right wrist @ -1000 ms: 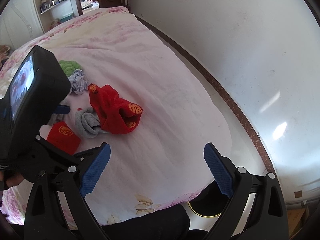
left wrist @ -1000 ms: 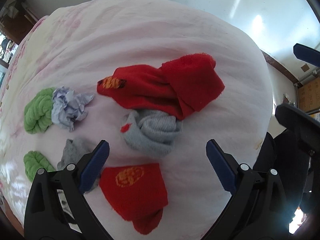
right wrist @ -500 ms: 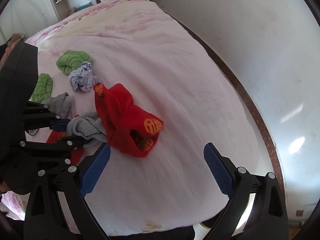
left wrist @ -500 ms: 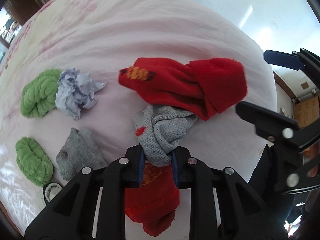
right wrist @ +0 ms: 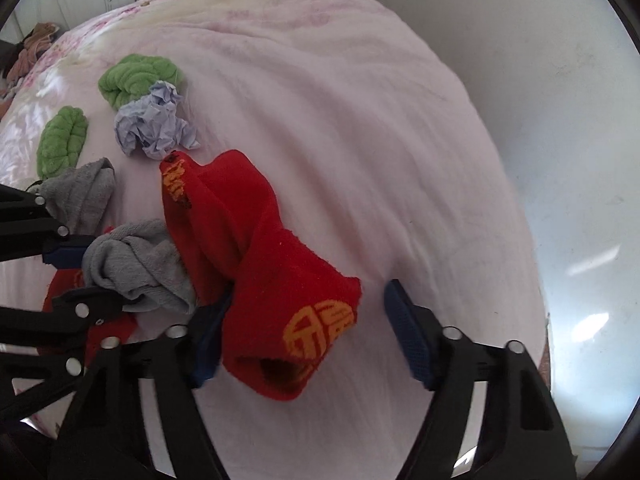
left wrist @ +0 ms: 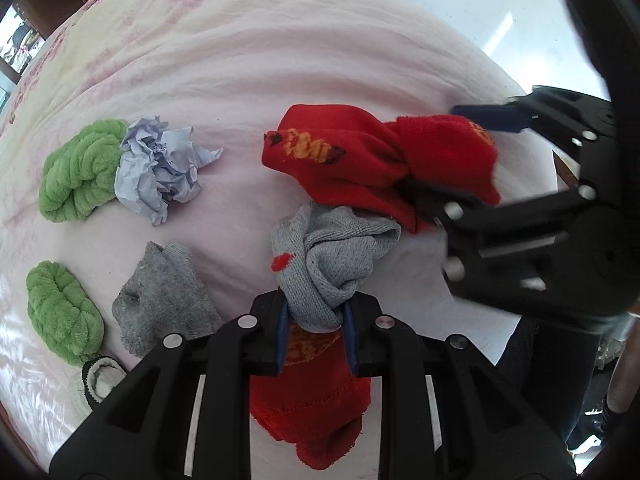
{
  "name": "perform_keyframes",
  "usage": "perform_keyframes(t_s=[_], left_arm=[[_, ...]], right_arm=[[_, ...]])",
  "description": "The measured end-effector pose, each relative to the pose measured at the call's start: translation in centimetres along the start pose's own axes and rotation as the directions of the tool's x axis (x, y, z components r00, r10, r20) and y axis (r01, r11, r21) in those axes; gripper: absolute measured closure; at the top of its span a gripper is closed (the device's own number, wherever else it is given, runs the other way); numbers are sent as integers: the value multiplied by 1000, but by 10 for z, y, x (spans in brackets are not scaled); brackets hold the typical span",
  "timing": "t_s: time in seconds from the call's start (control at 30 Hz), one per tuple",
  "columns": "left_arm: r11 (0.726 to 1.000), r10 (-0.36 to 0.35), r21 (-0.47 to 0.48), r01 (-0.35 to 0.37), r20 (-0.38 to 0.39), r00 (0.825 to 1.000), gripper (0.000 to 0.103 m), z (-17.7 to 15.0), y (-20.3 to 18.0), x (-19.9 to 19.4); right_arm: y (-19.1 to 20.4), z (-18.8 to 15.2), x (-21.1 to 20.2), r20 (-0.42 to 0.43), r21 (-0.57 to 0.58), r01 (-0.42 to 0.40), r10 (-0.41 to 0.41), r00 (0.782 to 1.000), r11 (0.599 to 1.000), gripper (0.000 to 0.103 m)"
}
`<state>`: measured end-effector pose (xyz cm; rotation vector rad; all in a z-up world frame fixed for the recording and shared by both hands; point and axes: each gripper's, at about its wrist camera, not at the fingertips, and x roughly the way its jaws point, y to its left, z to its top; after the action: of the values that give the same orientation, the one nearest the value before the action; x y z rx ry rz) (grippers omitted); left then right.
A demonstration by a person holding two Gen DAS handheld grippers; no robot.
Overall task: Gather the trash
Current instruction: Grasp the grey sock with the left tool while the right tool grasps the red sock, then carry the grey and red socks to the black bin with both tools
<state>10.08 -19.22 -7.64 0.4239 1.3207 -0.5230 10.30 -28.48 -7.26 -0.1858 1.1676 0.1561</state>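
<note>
A crumpled pale blue paper ball (left wrist: 160, 168) lies on the pink bed, touching a green sock; it also shows in the right wrist view (right wrist: 154, 126). My left gripper (left wrist: 316, 324) is shut on a grey sock (left wrist: 328, 256), also seen in the right wrist view (right wrist: 136, 264). My right gripper (right wrist: 308, 340) is open, its fingers either side of the cuff of a long red sock (right wrist: 260, 264), also in the left wrist view (left wrist: 380, 164).
Two green socks (left wrist: 76, 168) (left wrist: 60, 312), another grey sock (left wrist: 164, 296), a second red sock (left wrist: 312, 392) under my left gripper and a white sock (left wrist: 92, 384) lie on the pink bedspread (right wrist: 340, 100). A white wall (right wrist: 560, 120) runs along the bed's right side.
My left gripper closed on the grey sock and holds it. My right gripper moved down and in, and now straddles the red sock's cuff.
</note>
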Motion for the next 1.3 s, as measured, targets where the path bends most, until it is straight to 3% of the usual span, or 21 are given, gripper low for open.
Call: perform_keyframes(t_s=[0.13,0.23,0.53,0.83,1.3], left_arm=[[1000,0,0,0,4,1000,81,3,-1,-2],[1000,13,7,-13,16,1000,81,1,-5,-5],[999,35,36,-38,81,996,81,-5,-18,-33],[993,27,111,-40,111,993,81,-5,-56,-50],[965,6,261,-31,98,995,81,3,-125,-45]], right_arm=[[4,2,2,-5,-27,-16,16,1000,999,69],[0,0,-9,10,-5,-34,34,999,999,76],[-15,-21,-44,61,80,-25,20,998,996,76],[-42,-71,-80,100,184,2,-21,995,983,76],[-73,-143,-103,68,322,50,-76,995,945,75]])
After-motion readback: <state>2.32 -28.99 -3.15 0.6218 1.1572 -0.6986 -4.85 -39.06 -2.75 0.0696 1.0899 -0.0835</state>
